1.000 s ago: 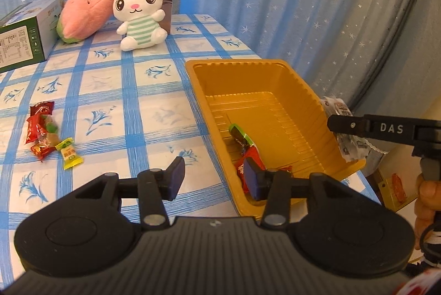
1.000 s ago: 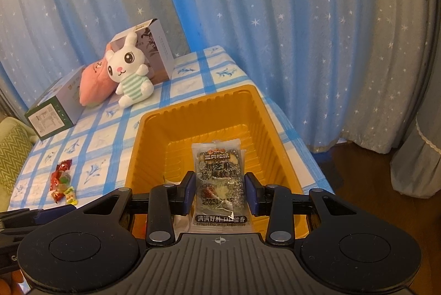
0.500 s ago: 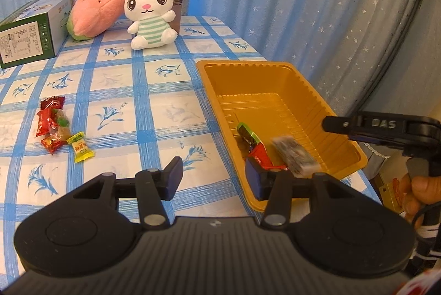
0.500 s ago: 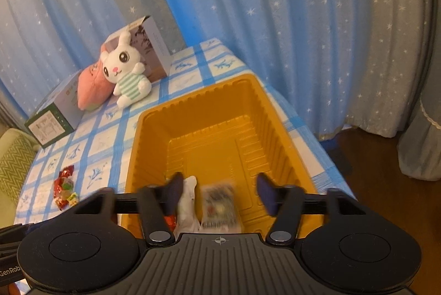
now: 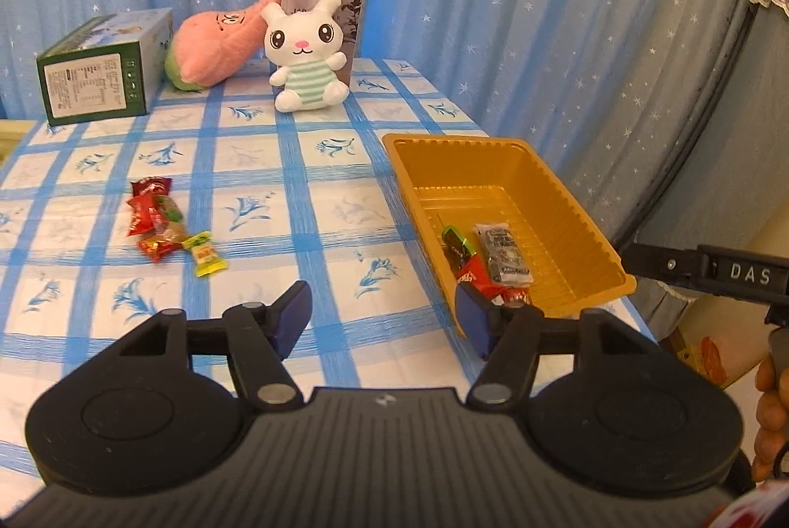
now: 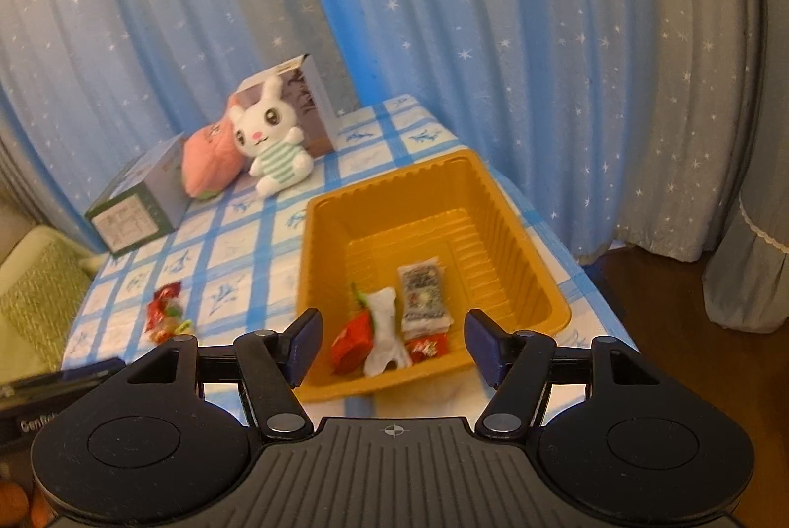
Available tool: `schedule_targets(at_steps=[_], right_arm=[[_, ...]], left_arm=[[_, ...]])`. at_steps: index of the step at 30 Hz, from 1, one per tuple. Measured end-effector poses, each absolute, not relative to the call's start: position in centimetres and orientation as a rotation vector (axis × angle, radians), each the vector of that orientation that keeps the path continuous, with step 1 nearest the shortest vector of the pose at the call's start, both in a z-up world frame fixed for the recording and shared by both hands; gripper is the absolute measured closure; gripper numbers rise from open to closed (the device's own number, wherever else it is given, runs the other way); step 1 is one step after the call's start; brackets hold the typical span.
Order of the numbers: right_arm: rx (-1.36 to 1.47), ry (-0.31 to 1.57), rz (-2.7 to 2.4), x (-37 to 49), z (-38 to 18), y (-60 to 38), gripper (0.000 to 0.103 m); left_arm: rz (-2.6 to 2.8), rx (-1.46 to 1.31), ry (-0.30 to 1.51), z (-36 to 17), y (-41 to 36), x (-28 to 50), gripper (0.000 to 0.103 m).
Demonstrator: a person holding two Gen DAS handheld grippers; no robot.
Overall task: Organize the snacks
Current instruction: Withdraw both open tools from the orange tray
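Currently between picks: left tongs (image 5: 382, 316) and right tongs (image 6: 394, 343) both opening and empty above the tray (image 6: 518, 242), loose snacks (image 5: 167, 222) ahead-left of the left tongs judged next

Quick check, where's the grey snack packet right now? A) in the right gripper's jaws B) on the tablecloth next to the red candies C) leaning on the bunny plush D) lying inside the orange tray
D: the grey snack packet lies flat on the floor of the orange tray, clear of the right gripper, whose jaws are opening with nothing between them.
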State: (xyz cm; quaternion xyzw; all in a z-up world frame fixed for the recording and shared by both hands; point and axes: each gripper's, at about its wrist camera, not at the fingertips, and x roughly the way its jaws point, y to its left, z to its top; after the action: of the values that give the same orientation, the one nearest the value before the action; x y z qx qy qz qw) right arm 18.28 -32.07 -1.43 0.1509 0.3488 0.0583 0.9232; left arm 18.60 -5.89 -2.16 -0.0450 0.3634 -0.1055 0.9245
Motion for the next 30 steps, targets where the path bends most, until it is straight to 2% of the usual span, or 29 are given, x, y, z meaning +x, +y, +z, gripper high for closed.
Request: schedule_targets(at_steps=[13, 30], right_arm=[[0.218, 0.711, 0.17, 14.4, 0.5, -26.8, 0.038], [0.142, 0.719, 0.269, 14.3, 0.3, -20.9, 0.037]], left_arm=[[-0.169, -0.096, 0.713, 0.0, -2.4, 14.4, 0.035], [-0.077, -0.126, 0.684, 0.5, 2.6, 12.2, 0.029]])
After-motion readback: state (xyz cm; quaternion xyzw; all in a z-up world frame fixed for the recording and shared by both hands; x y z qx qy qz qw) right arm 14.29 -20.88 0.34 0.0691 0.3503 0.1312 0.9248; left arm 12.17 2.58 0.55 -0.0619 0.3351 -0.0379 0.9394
